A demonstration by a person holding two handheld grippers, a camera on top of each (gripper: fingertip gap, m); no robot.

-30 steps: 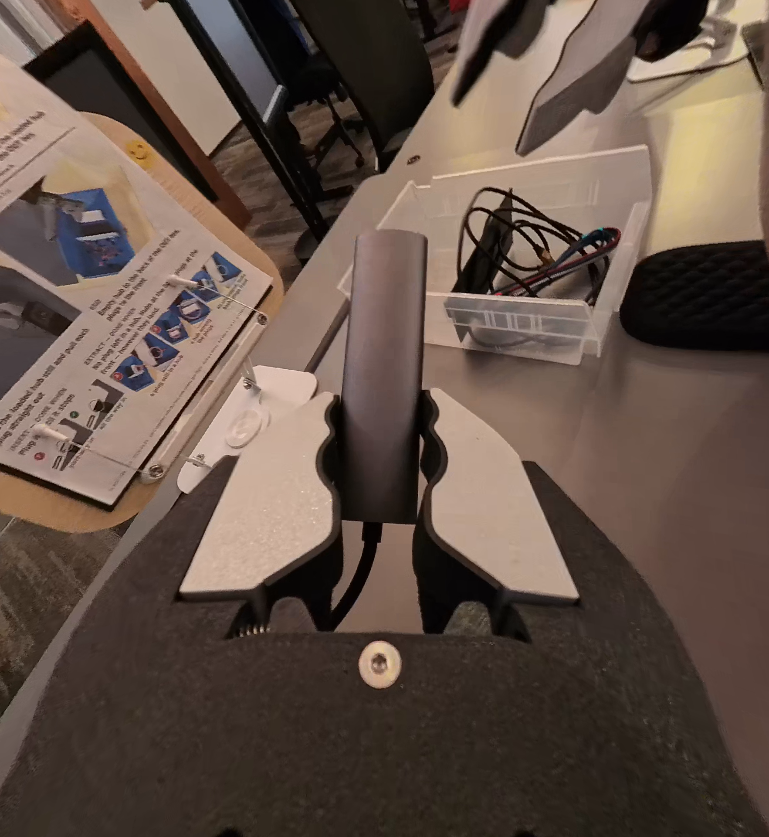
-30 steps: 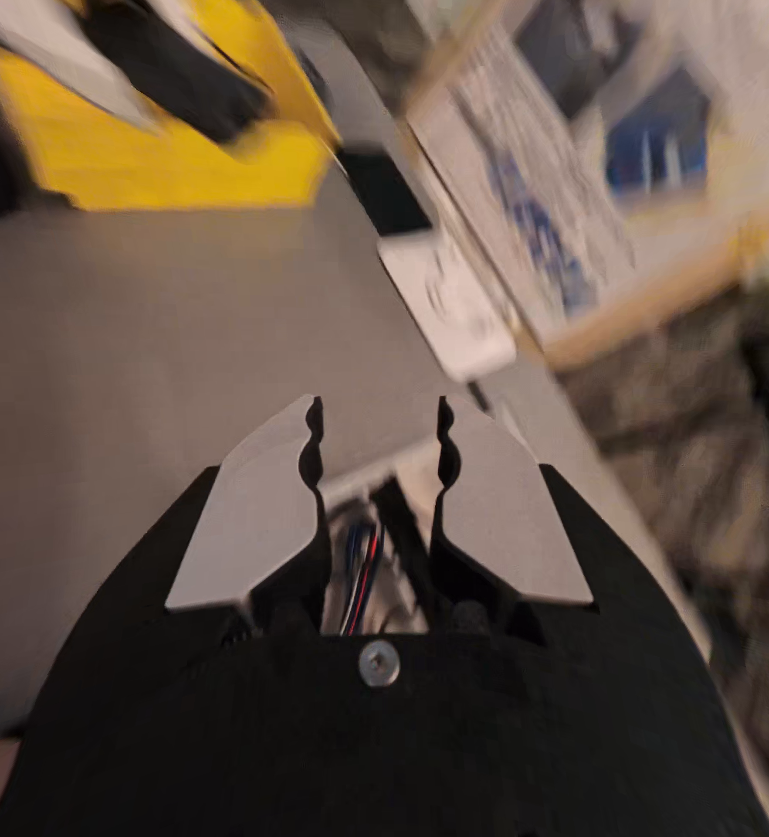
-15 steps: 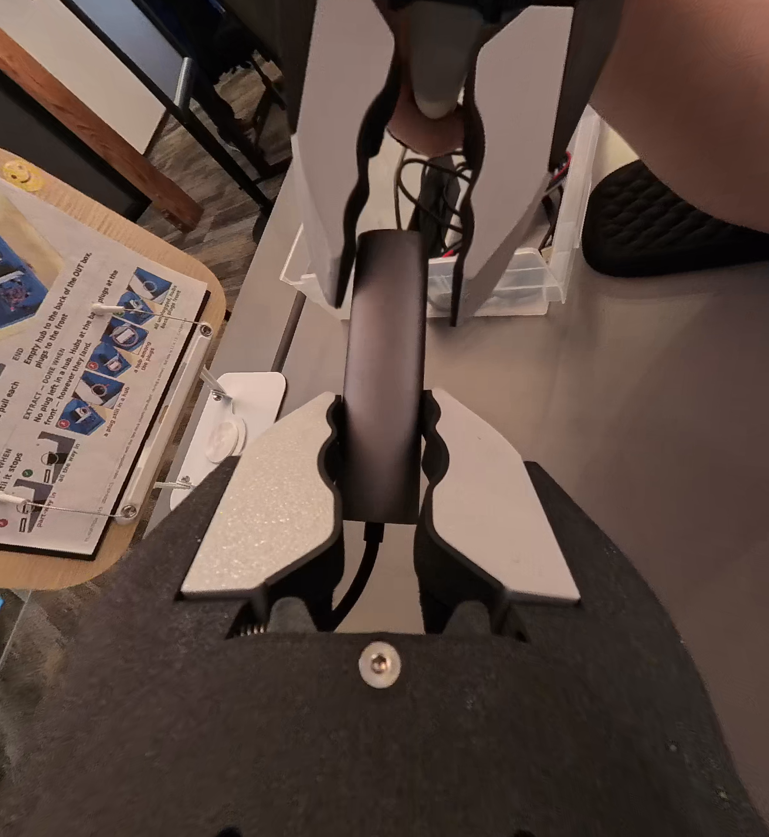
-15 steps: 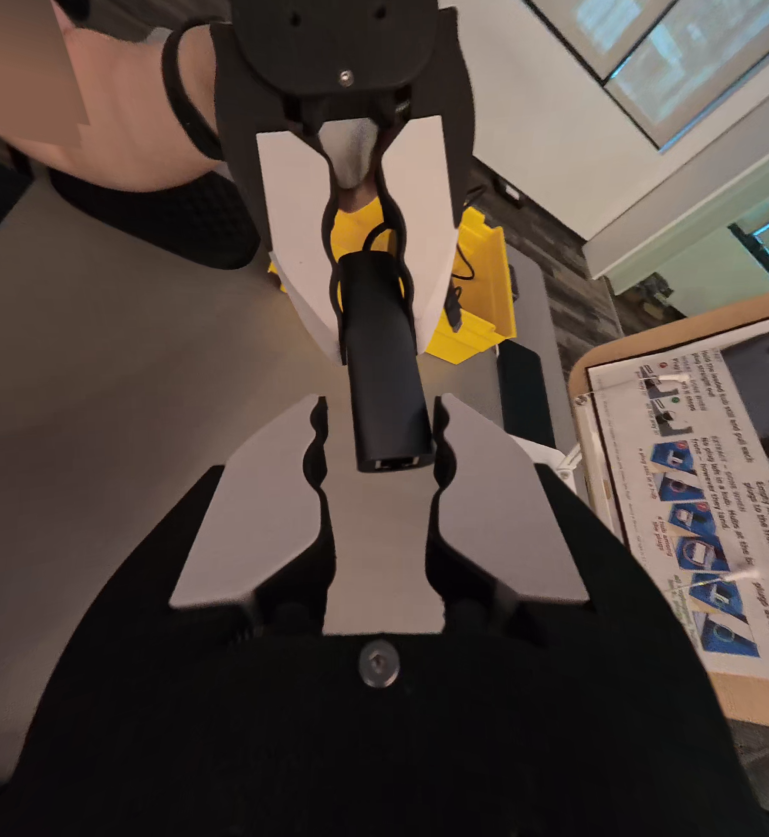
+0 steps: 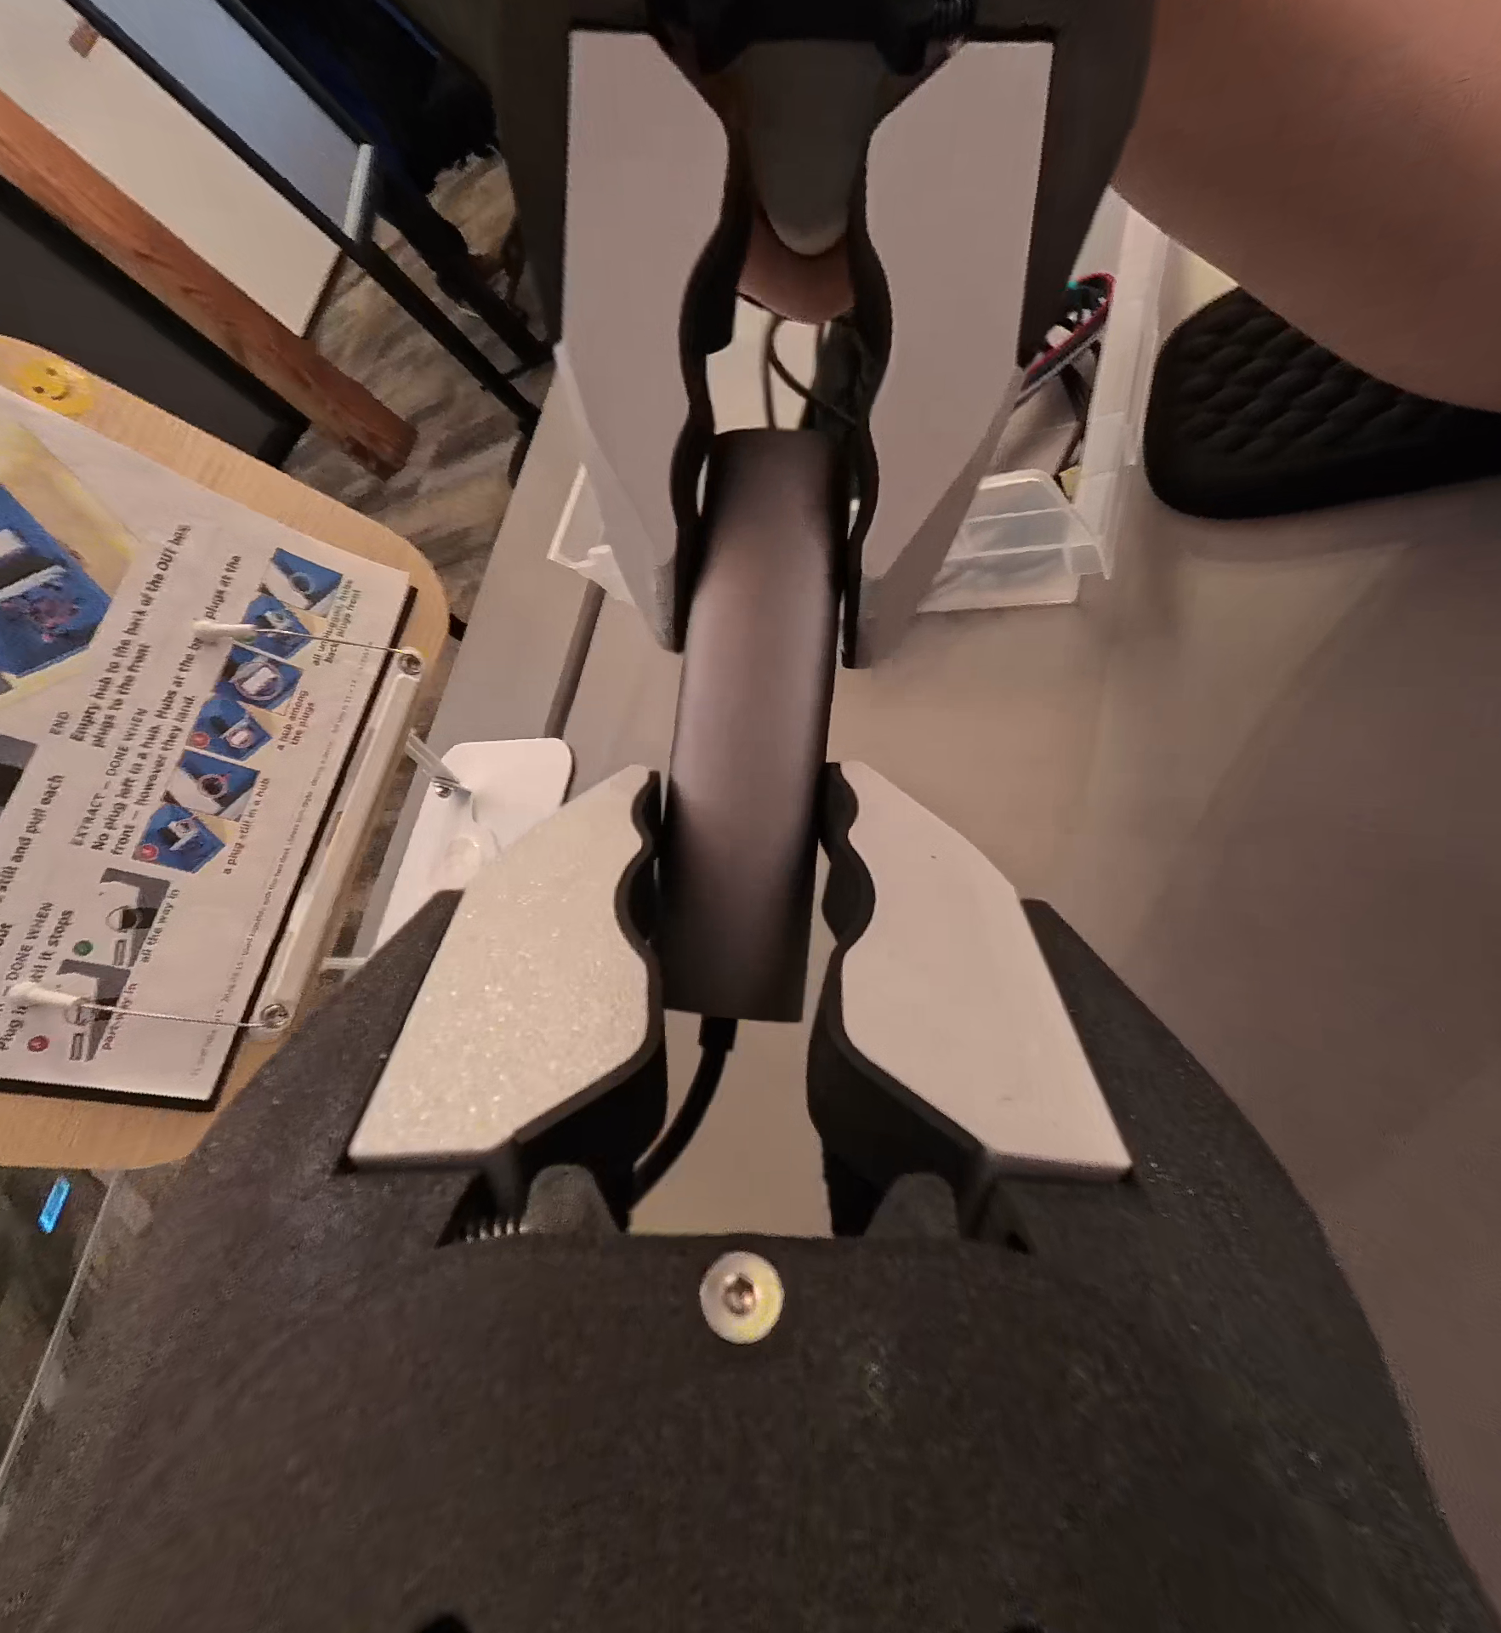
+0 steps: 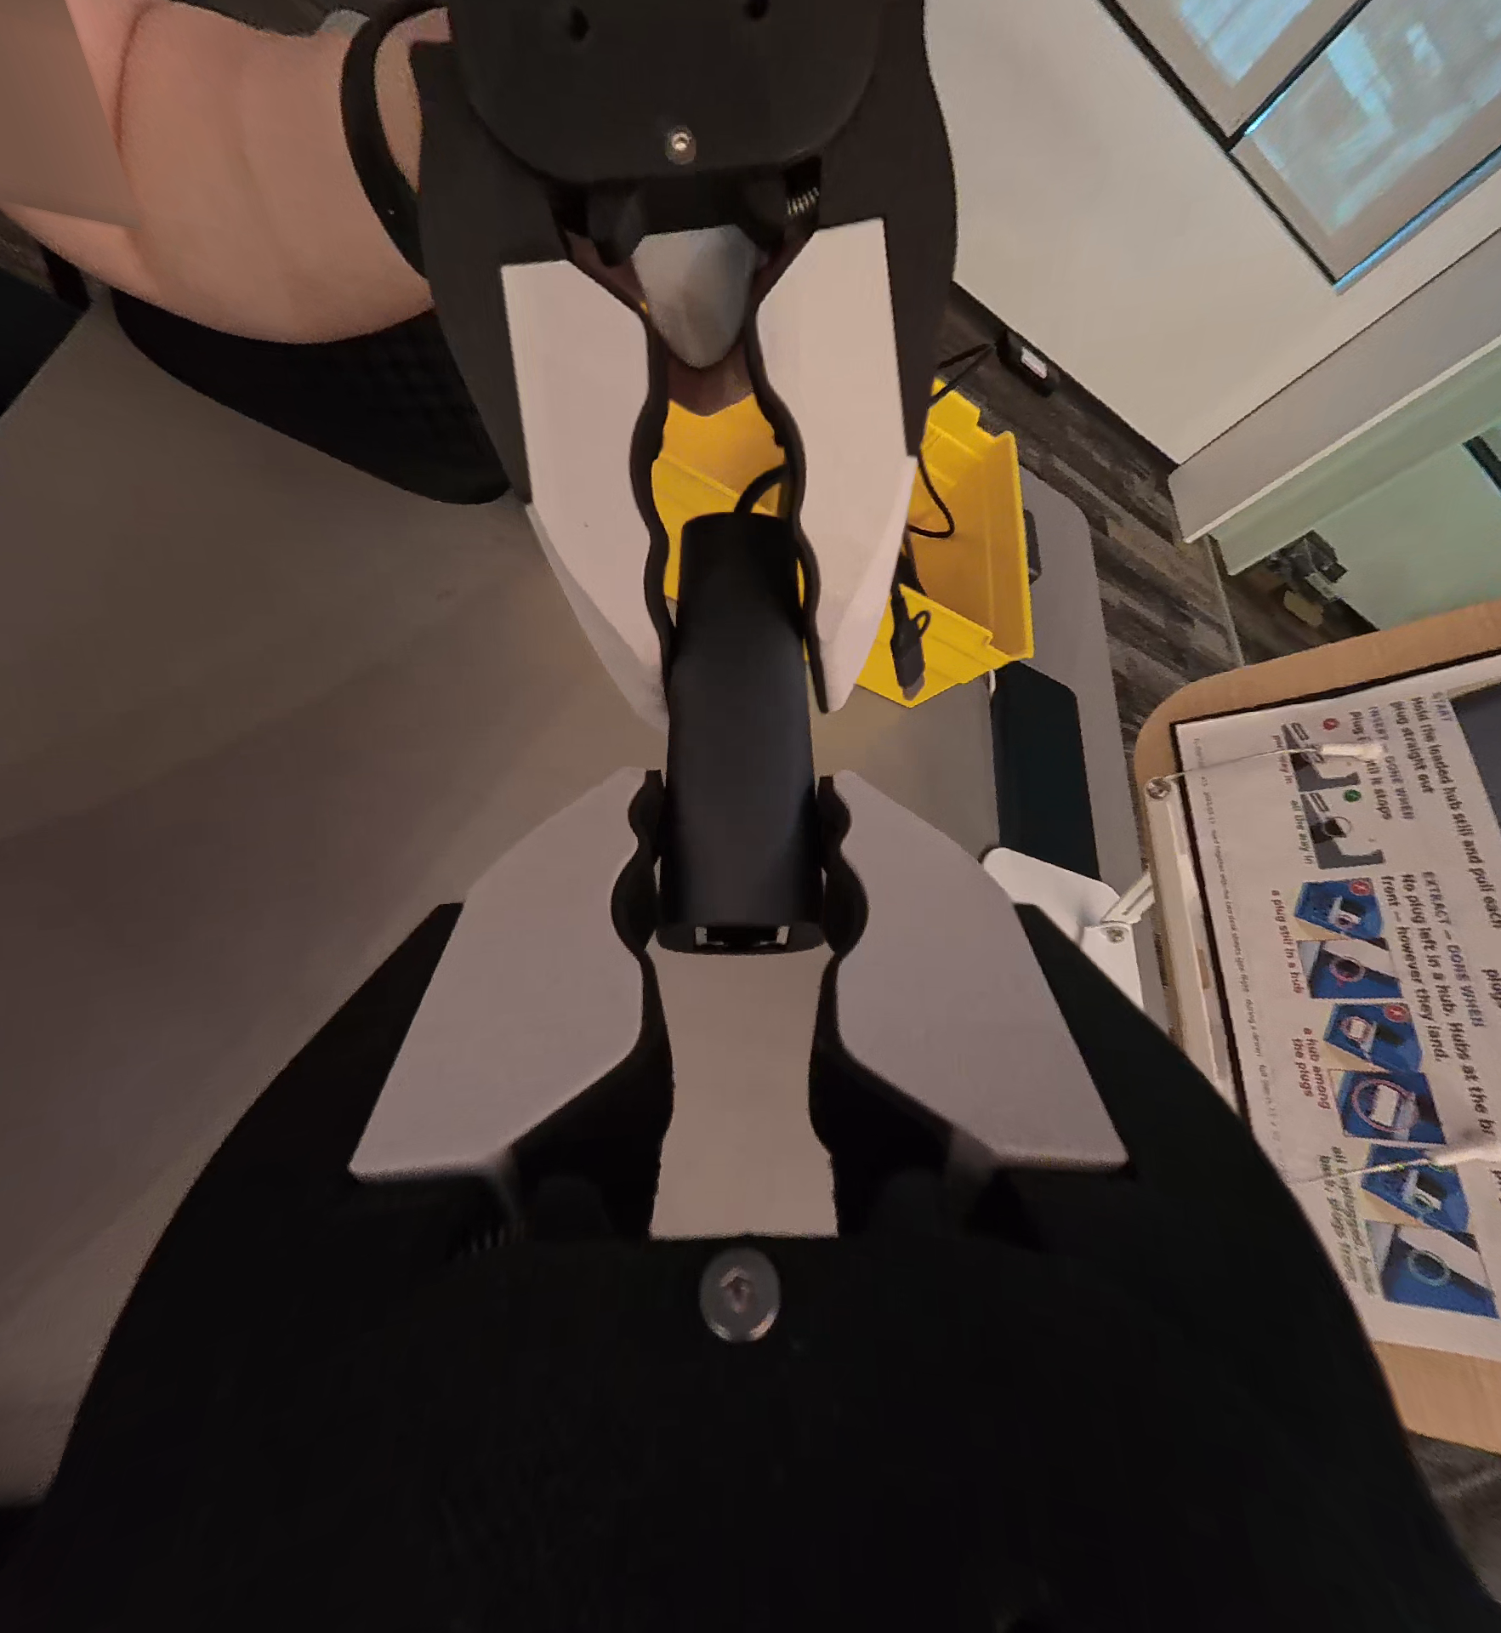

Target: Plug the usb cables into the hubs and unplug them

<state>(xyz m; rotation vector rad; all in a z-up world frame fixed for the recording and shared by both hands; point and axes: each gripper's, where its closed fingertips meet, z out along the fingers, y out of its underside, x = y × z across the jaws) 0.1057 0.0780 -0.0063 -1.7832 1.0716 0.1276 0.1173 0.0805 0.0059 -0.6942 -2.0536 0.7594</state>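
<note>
Clearly the left tool (image 5: 742, 786) is clenched on the black hub (image 5: 751, 636), its pads pressing both long sides near the end where the hub's own cable (image 5: 693, 1087) trails back between the fingers. The right tool (image 6: 738, 786) faces it from the other end. Its fingers flank the port end (image 6: 738, 935) so closely that they seem to touch, but I cannot tell whether they grip or merely bracket it. The hub is held above the grey tabletop (image 5: 1215, 795), spanning the two tools, with no plug in the visible port.

This looks like a handover or a two-handed regrip before any plugging. To do it well, the left tool should hold firm until the right one is plainly clamped, so the hub neither drops nor twists. The right tool's pads should sit on the flat sides, clear of the port face, which a plug will need. Both tools should keep in line with the hub's length, since any skew would lever it out of the grip.

Beyond them, a clear bin (image 5: 1029, 548) of loose cables stands on the tabletop beside a black pad (image 5: 1347, 424). A yellow bin (image 6: 994, 548) with a dangling black plug (image 6: 910, 654) lies behind the left tool. An instruction sheet (image 5: 154, 795) rests on a wooden board at the tabletop's edge.
</note>
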